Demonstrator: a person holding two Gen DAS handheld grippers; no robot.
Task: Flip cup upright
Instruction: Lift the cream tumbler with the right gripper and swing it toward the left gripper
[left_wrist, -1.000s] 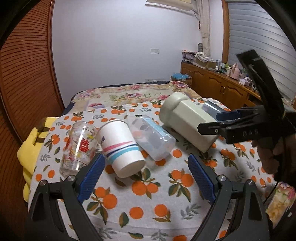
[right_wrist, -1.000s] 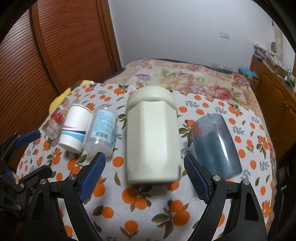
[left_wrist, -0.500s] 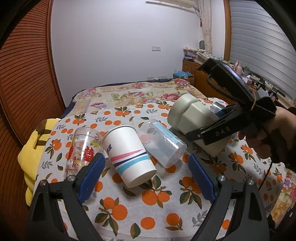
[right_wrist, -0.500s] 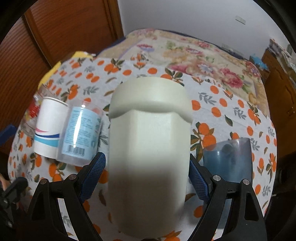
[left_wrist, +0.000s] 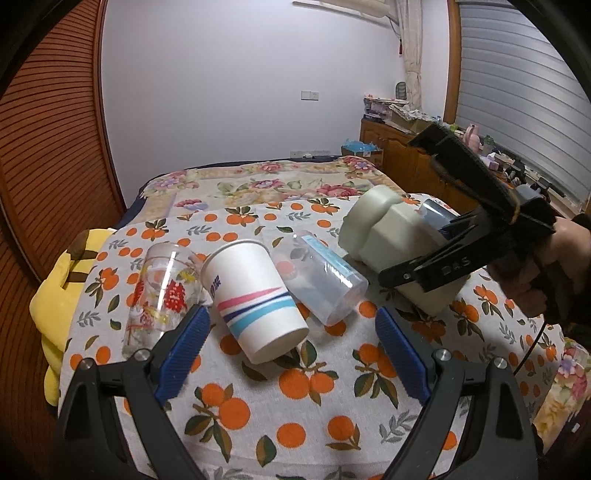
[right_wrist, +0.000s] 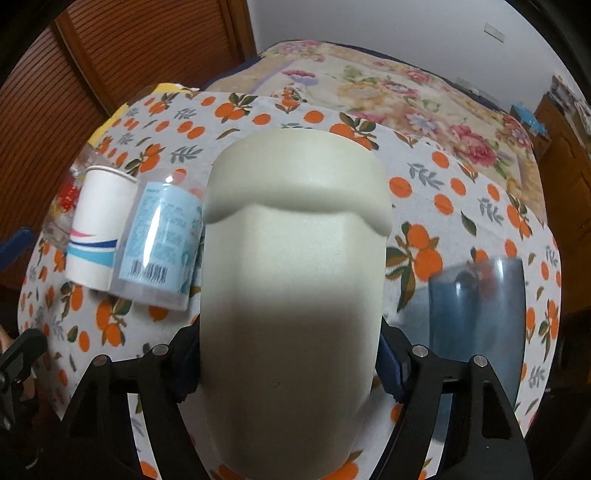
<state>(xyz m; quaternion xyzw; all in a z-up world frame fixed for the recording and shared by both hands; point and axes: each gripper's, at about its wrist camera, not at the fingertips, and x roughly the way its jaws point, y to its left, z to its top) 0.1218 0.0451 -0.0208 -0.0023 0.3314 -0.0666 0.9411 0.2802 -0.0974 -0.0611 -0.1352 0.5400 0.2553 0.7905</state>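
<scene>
The step in hand looks like the grab: the big cream cup (right_wrist: 291, 295) is lying on its side on the table (left_wrist: 295, 424), and the right claw (right_wrist: 291, 363) is closed around it near its bottom end. Both blue pads are pressed to its sides, one on each side. The wide rim end is pointed away from the claw, toward the far edge of the table.

Next, the cup probably has to be lifted a little and turned until its open end faces up, then set down flat. A firm hold will be needed (the cup is wide and looks smooth, so it could slip while being turned).

The left claw (left_wrist: 291, 343) is held open and nothing is gripped in it. It is held low over the table, in front of the paper cup (left_wrist: 255, 299). The paper cup, the glass (left_wrist: 159, 291) and the clear plastic cup (left_wrist: 321, 280) are lying on their sides too, close together. A blue see-through cup (right_wrist: 476, 310) is lying just beside the cream cup, on its right.
</scene>
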